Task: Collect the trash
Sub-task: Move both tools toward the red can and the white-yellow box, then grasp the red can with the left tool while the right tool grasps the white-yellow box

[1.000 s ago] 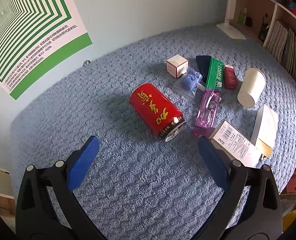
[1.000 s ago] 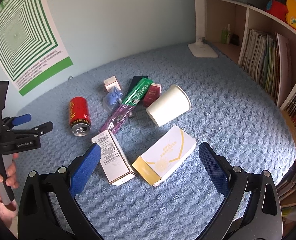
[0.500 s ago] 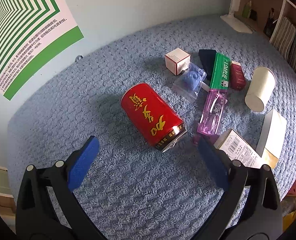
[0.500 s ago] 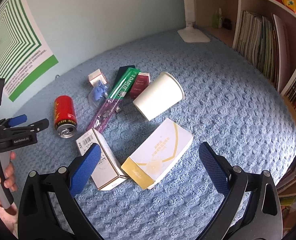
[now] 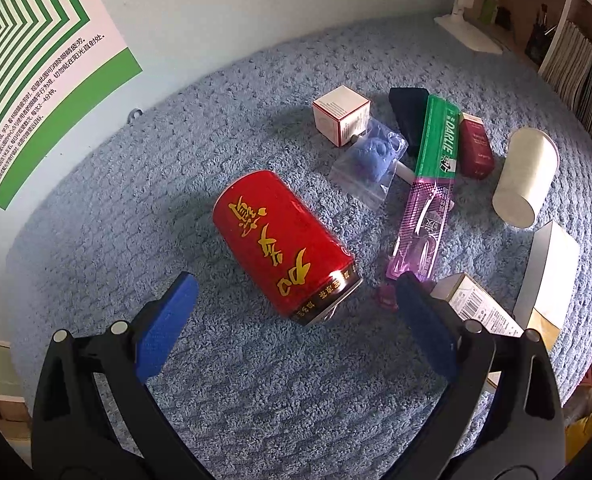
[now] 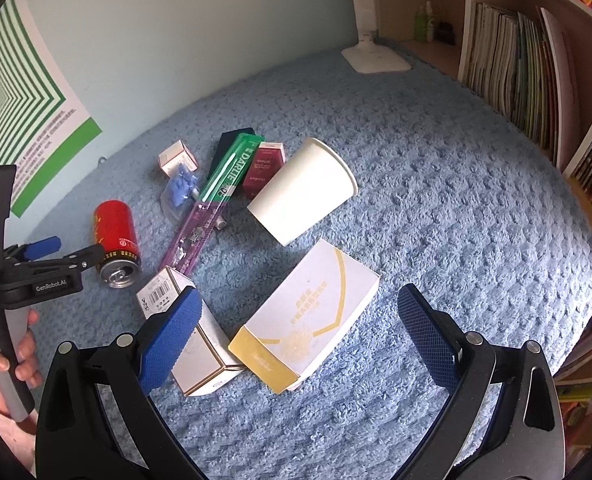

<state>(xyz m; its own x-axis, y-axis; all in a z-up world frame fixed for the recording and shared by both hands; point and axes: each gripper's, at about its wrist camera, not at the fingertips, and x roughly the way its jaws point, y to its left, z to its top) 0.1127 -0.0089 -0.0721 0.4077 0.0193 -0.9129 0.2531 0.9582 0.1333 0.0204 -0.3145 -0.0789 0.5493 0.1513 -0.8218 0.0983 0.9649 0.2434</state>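
The left gripper (image 5: 292, 312) is opened wide and holds nothing; it hangs low over the blue textured cloth (image 5: 256, 392) with the red can (image 5: 282, 240) between the lines of its two blue pads, the can's open end nearest to the gripper. The can lies on its side, so the main risk, in my judgement, is that it rolls: if one pad touches it before the other, it may turn away and bump the purple toothbrush pack (image 5: 424, 228) just beside it. The thin wall can also dent if the squeeze is too strong. The right gripper (image 6: 296, 328) is also wide and empty, above the white and gold box (image 6: 308, 312), and its left pad is in front of the smaller barcode box (image 6: 168, 292). These two boxes touch at their near ends, so closing on one may drag or tilt the other. The paper cup (image 6: 302, 190) lies on its side too and could roll if it is pushed. No bin or bag for the trash is visible.
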